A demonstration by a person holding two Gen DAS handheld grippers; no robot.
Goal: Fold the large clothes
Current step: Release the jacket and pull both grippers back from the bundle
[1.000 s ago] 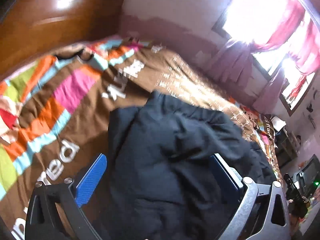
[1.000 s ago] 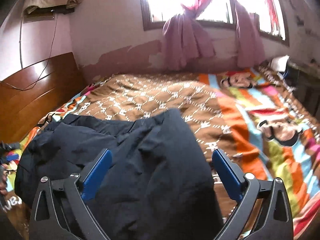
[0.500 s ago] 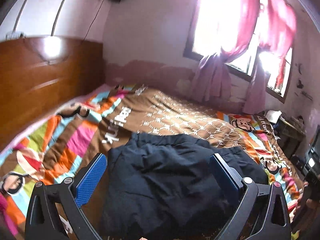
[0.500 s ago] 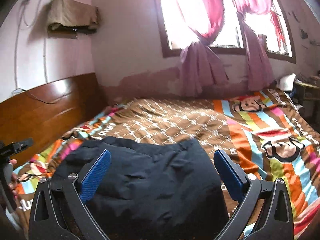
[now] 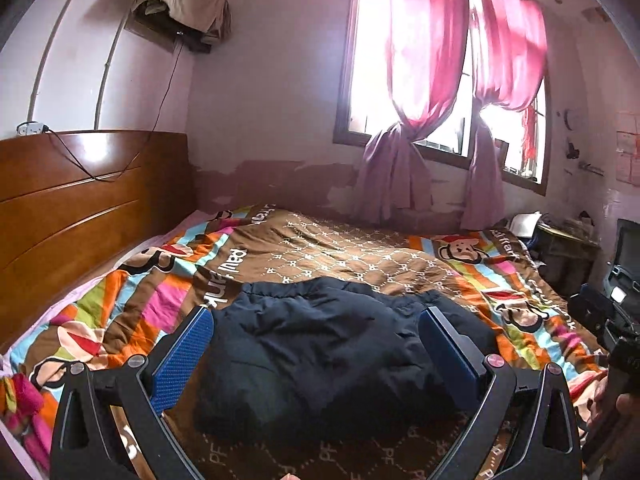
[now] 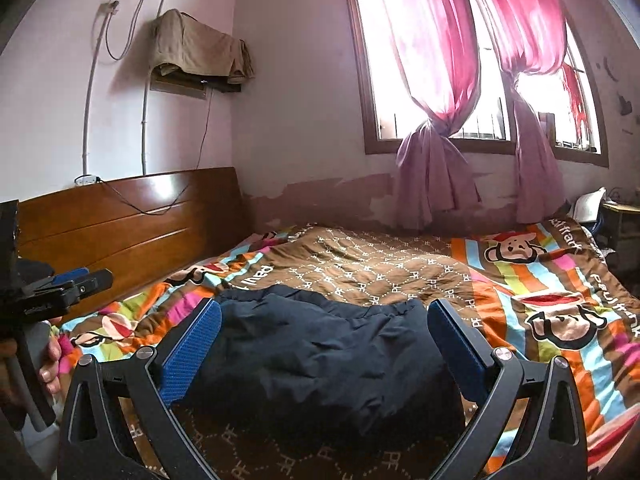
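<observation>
A dark navy padded jacket (image 5: 320, 352) lies folded in a bundle on the bed, also seen in the right wrist view as the jacket (image 6: 320, 352). My left gripper (image 5: 316, 344) hangs open above and in front of the bundle, its blue pads apart and empty. My right gripper (image 6: 324, 340) is likewise open, held back from the jacket with nothing between its fingers. Neither gripper touches the cloth. The left gripper's tool (image 6: 44, 288) shows at the left edge of the right wrist view, held by a hand (image 6: 48, 360).
The bed is covered by a brown and striped cartoon quilt (image 5: 360, 248). A wooden headboard (image 5: 80, 208) runs along the left. A window with pink curtains (image 5: 432, 92) is behind the bed. A cluttered desk (image 5: 568, 240) and dark equipment (image 5: 624, 272) stand at the right.
Both grippers have lifted and pulled back from the jacket, so the views now show the whole room. The jacket lies still on the quilt in its folded bundle.
</observation>
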